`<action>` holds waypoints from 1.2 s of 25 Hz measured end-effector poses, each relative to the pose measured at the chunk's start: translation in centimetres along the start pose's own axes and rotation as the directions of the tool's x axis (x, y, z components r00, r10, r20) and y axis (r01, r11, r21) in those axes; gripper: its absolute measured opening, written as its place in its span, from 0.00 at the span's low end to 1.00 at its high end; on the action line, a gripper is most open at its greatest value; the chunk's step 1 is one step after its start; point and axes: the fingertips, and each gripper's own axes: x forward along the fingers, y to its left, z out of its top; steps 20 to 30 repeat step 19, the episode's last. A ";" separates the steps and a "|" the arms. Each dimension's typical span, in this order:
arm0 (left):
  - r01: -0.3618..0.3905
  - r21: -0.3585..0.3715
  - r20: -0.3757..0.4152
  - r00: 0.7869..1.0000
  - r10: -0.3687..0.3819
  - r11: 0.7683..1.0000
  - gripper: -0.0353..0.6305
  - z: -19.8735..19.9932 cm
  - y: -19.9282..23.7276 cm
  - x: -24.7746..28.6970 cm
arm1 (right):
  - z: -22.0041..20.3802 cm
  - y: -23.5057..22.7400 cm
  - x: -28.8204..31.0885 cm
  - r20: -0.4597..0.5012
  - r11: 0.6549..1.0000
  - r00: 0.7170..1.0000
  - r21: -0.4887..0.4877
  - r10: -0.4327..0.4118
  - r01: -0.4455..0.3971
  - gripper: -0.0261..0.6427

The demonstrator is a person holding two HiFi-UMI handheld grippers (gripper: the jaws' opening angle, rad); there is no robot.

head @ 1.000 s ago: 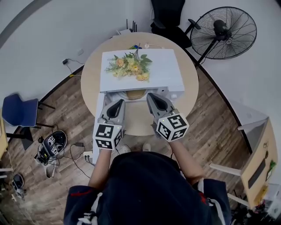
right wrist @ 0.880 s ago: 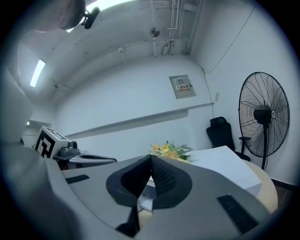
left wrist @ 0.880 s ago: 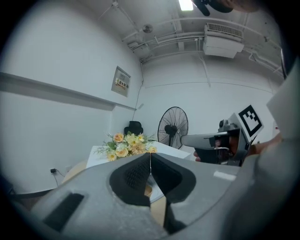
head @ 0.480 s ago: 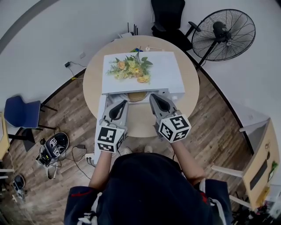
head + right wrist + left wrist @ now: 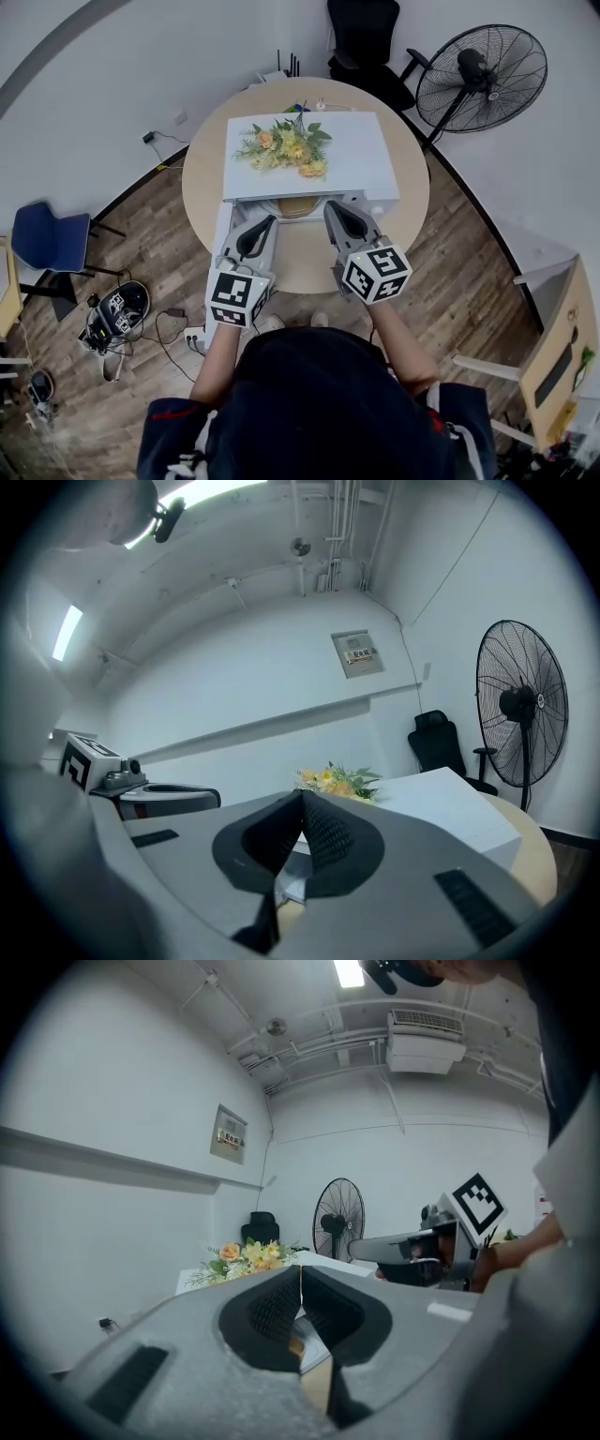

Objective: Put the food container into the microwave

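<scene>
Round pale-wood table (image 5: 300, 267) carries a white box microwave (image 5: 361, 159) topped with yellow flowers (image 5: 286, 150). What I take for the tan round food container (image 5: 292, 206) sits in its near opening, just beyond and between my left gripper (image 5: 266, 223) and right gripper (image 5: 332, 208). Both grippers are pressed together and empty, and neither is nearer.

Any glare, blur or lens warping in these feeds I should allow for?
Head view: sharp, evenly lit, edges bowed. Left gripper view: fisheye with black corners, ceiling light glaring at top, left gripper soft up close. Right gripper view: same fisheye, bright ceiling strip.
</scene>
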 end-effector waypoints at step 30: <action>-0.016 -0.005 0.001 1.000 0.016 1.000 0.08 0.0 1.3 0.0 | 0.2 -0.2 0.9 0.010 0.999 1.000 0.030 -0.015 0.014 0.05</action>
